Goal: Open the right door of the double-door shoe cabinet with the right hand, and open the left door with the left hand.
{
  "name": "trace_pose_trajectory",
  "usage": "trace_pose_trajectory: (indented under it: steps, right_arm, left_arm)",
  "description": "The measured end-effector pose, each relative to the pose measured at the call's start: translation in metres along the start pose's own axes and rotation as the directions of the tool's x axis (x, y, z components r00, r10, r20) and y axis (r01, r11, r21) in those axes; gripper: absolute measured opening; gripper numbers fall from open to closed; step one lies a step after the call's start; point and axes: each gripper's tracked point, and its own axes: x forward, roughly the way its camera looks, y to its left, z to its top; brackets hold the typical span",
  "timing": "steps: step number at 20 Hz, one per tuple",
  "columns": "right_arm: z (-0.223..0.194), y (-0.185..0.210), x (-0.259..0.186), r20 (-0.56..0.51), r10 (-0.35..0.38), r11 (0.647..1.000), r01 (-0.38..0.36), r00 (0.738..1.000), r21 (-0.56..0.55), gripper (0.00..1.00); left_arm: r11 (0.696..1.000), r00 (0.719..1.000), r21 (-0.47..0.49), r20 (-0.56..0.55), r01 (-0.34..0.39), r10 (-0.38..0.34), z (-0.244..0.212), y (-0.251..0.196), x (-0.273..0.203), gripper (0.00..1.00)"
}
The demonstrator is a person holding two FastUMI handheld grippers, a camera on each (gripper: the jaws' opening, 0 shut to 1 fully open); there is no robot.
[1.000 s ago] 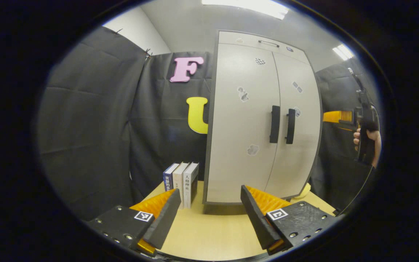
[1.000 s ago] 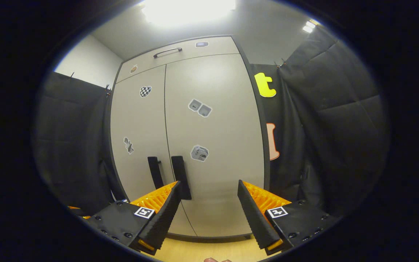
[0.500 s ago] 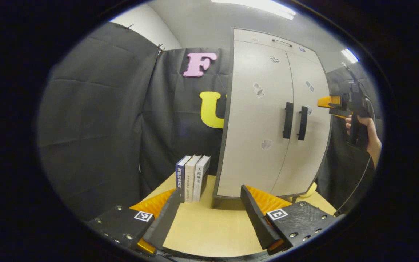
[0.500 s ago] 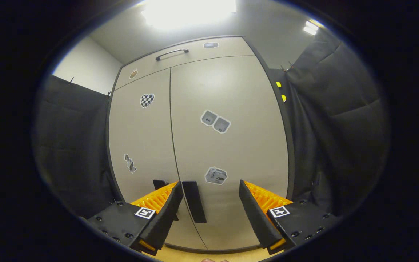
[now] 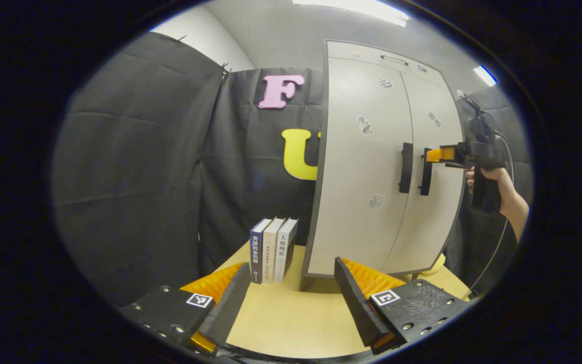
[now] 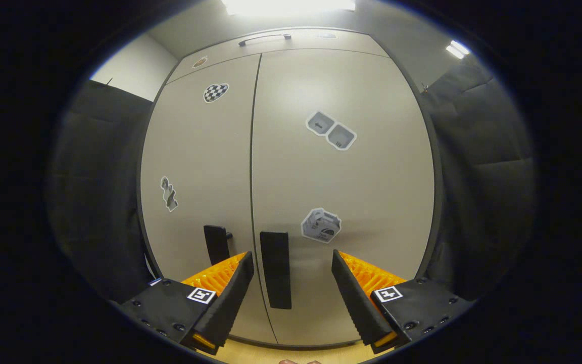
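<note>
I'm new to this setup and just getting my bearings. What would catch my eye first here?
The tall pale double-door shoe cabinet dominates, both doors shut, with stickers scattered over them. In the right gripper view, the right hand-held gripper is open, with the right door's black handle between its fingers. In the left gripper view, three upright books stand on the wooden table beside the cabinet, beyond the open left hand-held gripper.

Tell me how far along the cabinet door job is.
Nothing done: both doors look shut. In hand: the right gripper, open, has the right door handle between its fingers, not yet clamped. Left: pulling that door, then the left gripper taking the left door handle.
</note>
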Motion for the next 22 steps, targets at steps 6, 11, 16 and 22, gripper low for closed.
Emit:
trace_pose_trajectory:
  steps: [6,11,16,22]
  right_arm:
    - [-0.026,0.001,0.023,-0.078,-0.026,0.999,0.024,0.997,-0.024,0.97]
    - [-0.041,0.005,0.036,-0.118,-0.037,0.999,0.036,0.992,-0.013,0.72]
    - [-0.045,0.013,0.042,-0.124,-0.028,0.999,0.024,0.992,-0.034,0.37]
    - [-0.044,0.015,0.040,-0.129,0.028,0.997,-0.037,0.991,-0.072,0.20]
  left_arm:
    - [1.000,1.000,0.006,-0.024,0.013,-0.013,-0.006,-0.006,0.003,0.99]
    - [0.999,0.999,0.006,-0.026,0.033,-0.033,-0.006,-0.012,0.004,0.98]
    - [0.999,0.999,0.021,-0.037,0.036,-0.036,-0.013,-0.015,0.002,0.99]
    - [0.999,0.996,0.014,-0.074,0.047,-0.046,-0.026,-0.023,-0.001,0.97]
